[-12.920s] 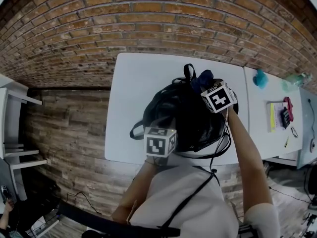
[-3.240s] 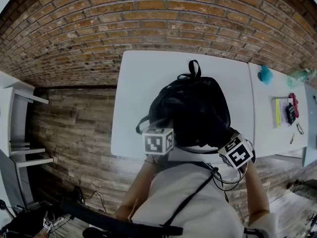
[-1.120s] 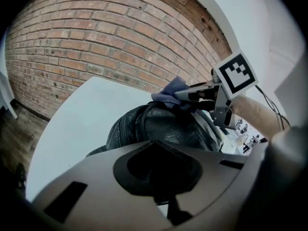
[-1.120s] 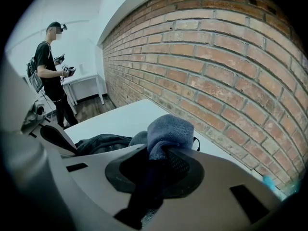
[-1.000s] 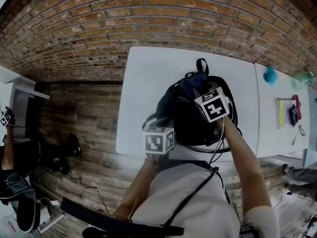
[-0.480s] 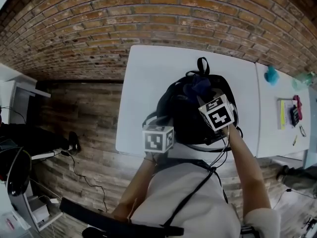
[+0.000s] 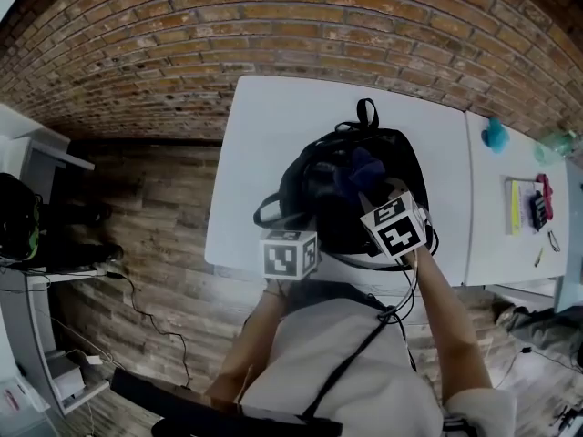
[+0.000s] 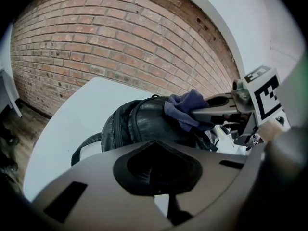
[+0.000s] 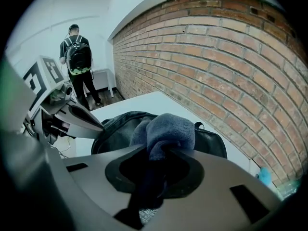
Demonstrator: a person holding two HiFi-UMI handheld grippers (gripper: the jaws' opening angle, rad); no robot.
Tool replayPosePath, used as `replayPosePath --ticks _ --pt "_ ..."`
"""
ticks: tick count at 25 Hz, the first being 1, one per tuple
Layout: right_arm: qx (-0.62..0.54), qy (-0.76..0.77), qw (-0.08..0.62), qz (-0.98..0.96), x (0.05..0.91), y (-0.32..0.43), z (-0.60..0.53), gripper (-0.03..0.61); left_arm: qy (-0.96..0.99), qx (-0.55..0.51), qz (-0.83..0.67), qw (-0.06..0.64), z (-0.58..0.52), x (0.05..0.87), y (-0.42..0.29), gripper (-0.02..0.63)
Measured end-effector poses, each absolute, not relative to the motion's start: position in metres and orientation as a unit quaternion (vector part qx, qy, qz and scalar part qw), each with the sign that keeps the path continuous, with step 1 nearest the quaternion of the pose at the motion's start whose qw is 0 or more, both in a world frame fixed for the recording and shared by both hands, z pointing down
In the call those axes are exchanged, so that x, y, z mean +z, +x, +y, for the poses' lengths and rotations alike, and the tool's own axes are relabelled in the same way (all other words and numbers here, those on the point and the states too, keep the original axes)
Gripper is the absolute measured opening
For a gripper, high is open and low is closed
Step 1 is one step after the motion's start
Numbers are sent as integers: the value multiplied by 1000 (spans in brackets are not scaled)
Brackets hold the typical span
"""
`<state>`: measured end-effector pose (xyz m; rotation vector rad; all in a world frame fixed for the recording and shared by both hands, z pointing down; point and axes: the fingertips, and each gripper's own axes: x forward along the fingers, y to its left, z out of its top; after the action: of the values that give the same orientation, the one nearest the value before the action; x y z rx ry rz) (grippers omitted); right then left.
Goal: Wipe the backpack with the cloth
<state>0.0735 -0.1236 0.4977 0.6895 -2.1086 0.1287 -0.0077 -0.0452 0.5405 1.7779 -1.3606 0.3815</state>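
Note:
A black backpack (image 7: pixel 355 180) lies on the white table (image 7: pixel 264 144), with its carry loop toward the brick wall. My right gripper (image 7: pixel 375 198) is over the middle of the backpack, shut on a blue cloth (image 7: pixel 361 169) that rests on the bag's top face. In the right gripper view the cloth (image 9: pixel 166 129) bunches out of the right gripper (image 9: pixel 161 163) above the backpack (image 9: pixel 115 129). My left gripper (image 7: pixel 291 242) is at the bag's near left edge. In its own view the left gripper (image 8: pixel 156 170) is shut with nothing visible in it; the backpack (image 8: pixel 137 124) and cloth (image 8: pixel 185 109) lie beyond.
A second white table (image 7: pixel 510 235) at the right carries a teal item (image 7: pixel 495 135) and small stationery (image 7: pixel 528 203). The brick wall (image 7: pixel 273 25) stands right behind the tables. A person wearing a backpack (image 9: pixel 78 57) stands far off by the wall.
My right gripper has drawn the cloth from the backpack's top end toward me, to the middle of the bag. The left gripper has stayed at the near left edge.

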Motion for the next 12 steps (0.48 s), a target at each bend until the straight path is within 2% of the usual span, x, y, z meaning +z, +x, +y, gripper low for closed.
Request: replayPosePath --ticks 12 --pt "70 281 430 -855 503 99 -85 75 705 149 -560 410 -28 540 6 3"
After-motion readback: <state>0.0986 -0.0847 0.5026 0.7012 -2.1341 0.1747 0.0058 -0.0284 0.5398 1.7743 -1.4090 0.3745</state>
